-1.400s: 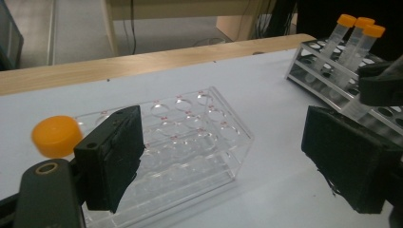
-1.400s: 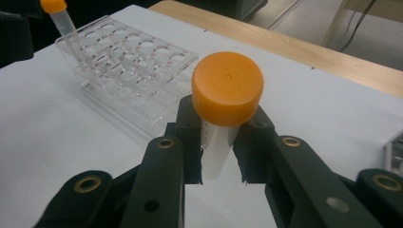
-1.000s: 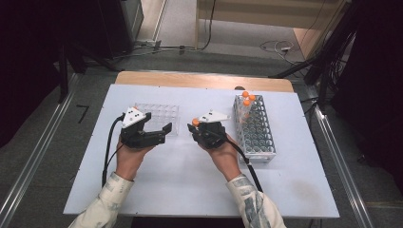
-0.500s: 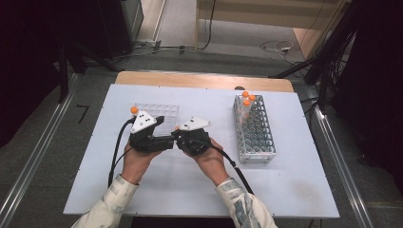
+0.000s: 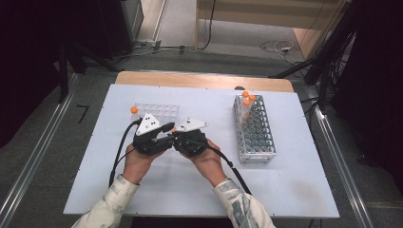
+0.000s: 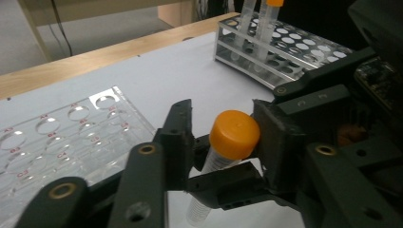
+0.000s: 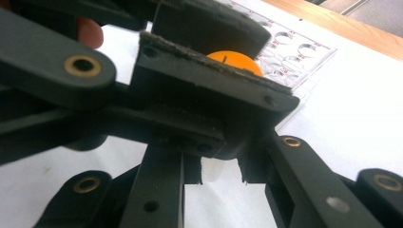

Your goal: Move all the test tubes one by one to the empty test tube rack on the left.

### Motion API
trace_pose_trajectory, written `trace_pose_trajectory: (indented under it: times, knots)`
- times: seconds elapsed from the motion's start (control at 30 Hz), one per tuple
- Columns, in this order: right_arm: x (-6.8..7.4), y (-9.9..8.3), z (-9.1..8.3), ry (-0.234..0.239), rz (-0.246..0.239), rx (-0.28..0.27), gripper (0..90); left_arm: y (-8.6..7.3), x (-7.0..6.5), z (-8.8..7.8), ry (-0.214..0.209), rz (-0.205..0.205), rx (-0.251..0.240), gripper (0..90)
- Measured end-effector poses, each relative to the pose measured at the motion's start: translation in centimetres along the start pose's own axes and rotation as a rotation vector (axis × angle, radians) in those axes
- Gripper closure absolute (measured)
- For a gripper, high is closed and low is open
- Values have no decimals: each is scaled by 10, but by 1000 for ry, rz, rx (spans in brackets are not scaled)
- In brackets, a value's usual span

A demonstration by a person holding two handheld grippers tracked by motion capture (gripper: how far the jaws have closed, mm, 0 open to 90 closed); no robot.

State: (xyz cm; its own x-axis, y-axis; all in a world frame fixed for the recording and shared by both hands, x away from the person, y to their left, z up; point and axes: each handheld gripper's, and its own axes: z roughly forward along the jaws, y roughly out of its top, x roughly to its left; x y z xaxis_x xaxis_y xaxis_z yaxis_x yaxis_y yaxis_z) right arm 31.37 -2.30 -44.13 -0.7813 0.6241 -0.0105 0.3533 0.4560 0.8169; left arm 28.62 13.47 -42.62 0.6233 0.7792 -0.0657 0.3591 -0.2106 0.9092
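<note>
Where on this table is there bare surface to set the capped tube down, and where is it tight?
Free: the white table in front of the metal rack, and the near-left corner beside the left sleeve. Crowded: the middle, where the left gripper and right gripper meet on the orange-capped tube, close to the clear well plate.

free: bare table (image 5: 157,190) near edge | blocked: clear well plate (image 5: 157,112) behind, metal rack (image 5: 255,130) right

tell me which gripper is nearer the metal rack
Right. The right gripper sits between the left gripper and the rack, which stands off to its right; the left one is farther left.
</note>
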Motion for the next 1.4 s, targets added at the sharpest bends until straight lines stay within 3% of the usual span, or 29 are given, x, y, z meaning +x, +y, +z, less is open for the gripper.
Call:
trace_pose_trajectory:
  times: [0.03,0.27,0.43,0.77,1.03,1.4]
  knots:
    - [0,0,0,0,2,1,717,0,-1,0,2,3,3,686]
    - [0,0,1,2,2,3,717,0,2,1,-19,-35,8,689]
    - [-1,0,0,3,8,1,716,0,-1,1,3,-6,1,695]
    - [-1,1,-1,9,11,-4,707,2,-1,0,1,-10,-5,702]
    - [-4,2,-5,43,36,-19,484,4,0,-3,-4,-19,-14,703]
    - [-8,-4,-14,17,27,-11,329,12,16,-17,25,-61,-67,703]
